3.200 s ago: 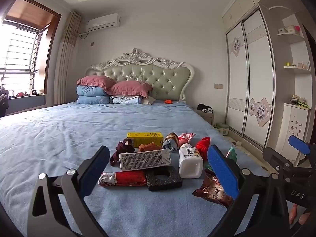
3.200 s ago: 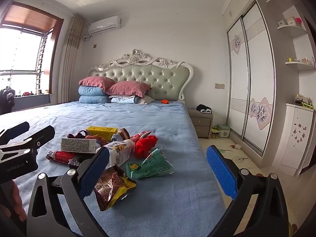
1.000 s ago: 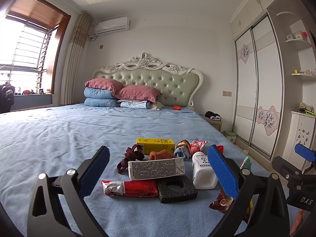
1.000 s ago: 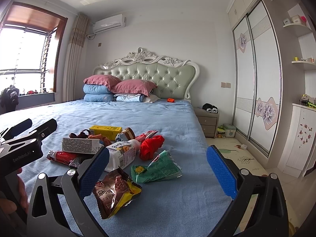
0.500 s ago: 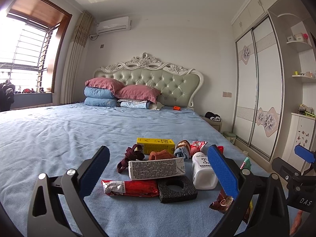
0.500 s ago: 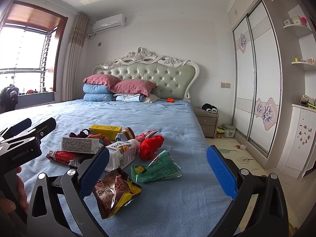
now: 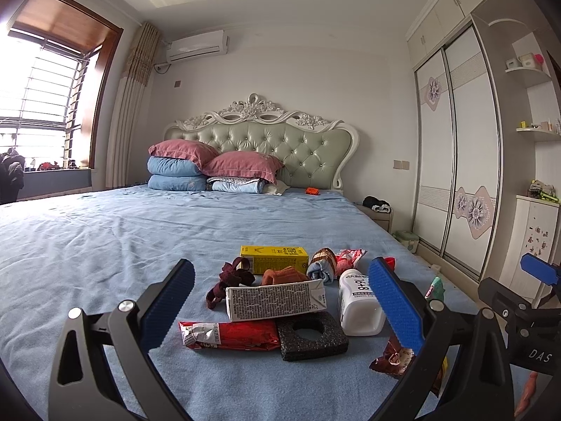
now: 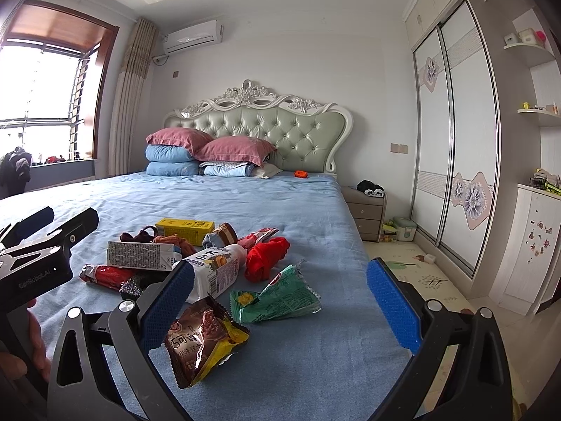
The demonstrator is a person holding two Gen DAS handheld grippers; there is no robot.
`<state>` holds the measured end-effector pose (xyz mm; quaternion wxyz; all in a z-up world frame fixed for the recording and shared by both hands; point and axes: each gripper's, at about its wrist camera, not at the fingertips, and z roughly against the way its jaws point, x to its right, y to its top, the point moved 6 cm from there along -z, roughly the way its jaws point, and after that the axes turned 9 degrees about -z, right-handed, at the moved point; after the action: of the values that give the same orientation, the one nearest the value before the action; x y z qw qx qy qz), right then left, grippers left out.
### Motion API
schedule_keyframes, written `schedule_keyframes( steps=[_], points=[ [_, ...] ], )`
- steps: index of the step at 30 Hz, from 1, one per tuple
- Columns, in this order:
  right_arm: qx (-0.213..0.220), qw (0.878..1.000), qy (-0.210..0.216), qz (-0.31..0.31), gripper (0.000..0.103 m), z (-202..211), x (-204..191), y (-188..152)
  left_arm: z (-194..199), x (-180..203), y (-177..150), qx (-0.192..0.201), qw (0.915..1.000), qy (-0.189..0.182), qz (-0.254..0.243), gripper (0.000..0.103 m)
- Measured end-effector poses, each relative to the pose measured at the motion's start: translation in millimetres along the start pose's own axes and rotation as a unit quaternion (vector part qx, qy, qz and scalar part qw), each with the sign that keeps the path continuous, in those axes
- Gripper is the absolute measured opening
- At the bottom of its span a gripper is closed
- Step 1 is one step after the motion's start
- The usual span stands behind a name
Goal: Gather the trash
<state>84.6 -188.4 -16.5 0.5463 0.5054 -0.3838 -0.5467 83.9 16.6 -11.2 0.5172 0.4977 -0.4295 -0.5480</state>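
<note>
1. The left gripper (image 7: 280, 298) is seen with both blue pads spread wide and nothing held between them; it hangs above the blue bedsheet (image 7: 105, 245), short of the litter pile.
2. The right gripper (image 8: 278, 301) is likewise spread apart and empty, with the brown snack wrapper (image 8: 201, 343) lying just ahead of its left pad.
3. The trash is clustered on the near part of the bed: a grey-printed milk carton (image 7: 275, 298), a red wrapper (image 7: 228, 335), a black foam block (image 7: 312, 336) with a round hole, a white plastic bottle (image 7: 357, 301), a yellow carton (image 7: 274, 259) and a green foil packet (image 8: 277, 298).
4. Socks and a red cloth (image 8: 266, 256) are mixed in; these are judged not to be trash.
5. The wrappers are judged light, thin and crinkly; a pinch on a raised, crumpled edge is advised, since flat foil would slip.
6. The cartons are judged stiff but crushable, best taken across the narrow sides.
7. The bottle is judged smooth and prone to rolling; the body near the neck is preferred.
8. No bin is visible in either view.
</note>
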Motion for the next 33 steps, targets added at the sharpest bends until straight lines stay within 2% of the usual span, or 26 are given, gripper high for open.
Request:
schedule_keyframes(
  steps=[4,7,9,13,16,19,23,27,29,30,32,33],
  points=[
    [-0.024,1.000,0.016,-0.002,0.095,-6,-1,0,0,1,2,-0.016,0.9997,-0.020,-0.003,0.099],
    [-0.044,0.998,0.045,-0.007,0.095,-5,-1,1,-5,5,-1,-0.060,0.9967,-0.048,-0.023,0.099],
    [-0.074,0.995,0.070,-0.001,0.095,-6,-4,-3,-9,5,-7,-0.095,0.9929,-0.061,-0.038,0.099],
    [-0.165,0.979,0.113,0.047,0.095,-15,-20,-25,-10,-9,-14,-0.136,0.9857,-0.095,-0.030,0.099],
    [-0.197,0.968,0.139,0.067,0.095,-16,-33,-37,-12,-19,-19,-0.159,0.9782,-0.130,-0.028,0.099],
    [-0.226,0.958,0.159,0.083,0.095,-22,-44,-44,-15,-23,-27,-0.182,0.9699,-0.155,-0.048,0.099],
    [-0.269,0.944,0.163,0.101,0.095,-42,-53,-54,-23,-28,-37,-0.205,0.9619,-0.158,-0.088,0.099],
    [-0.312,0.932,0.158,0.101,0.094,-62,-58,-65,-38,-39,-42,-0.229,0.9542,-0.166,-0.098,0.099],
    [-0.322,0.930,0.144,0.106,0.083,-68,-58,-69,-45,-45,-44,-0.236,0.9514,-0.170,-0.101,0.099],
    [-0.330,0.927,0.141,0.109,0.063,-70,-59,-72,-48,-47,-45,-0.240,0.9498,-0.171,-0.104,0.099],
    [-0.341,0.922,0.150,0.102,0.058,-71,-58,-76,-52,-50,-47,-0.247,0.9451,-0.180,-0.115,0.099],
    [-0.340,0.923,0.153,0.100,0.044,-70,-58,-76,-55,-50,-48,-0.250,0.9412,-0.190,-0.125,0.099]
  ],
)
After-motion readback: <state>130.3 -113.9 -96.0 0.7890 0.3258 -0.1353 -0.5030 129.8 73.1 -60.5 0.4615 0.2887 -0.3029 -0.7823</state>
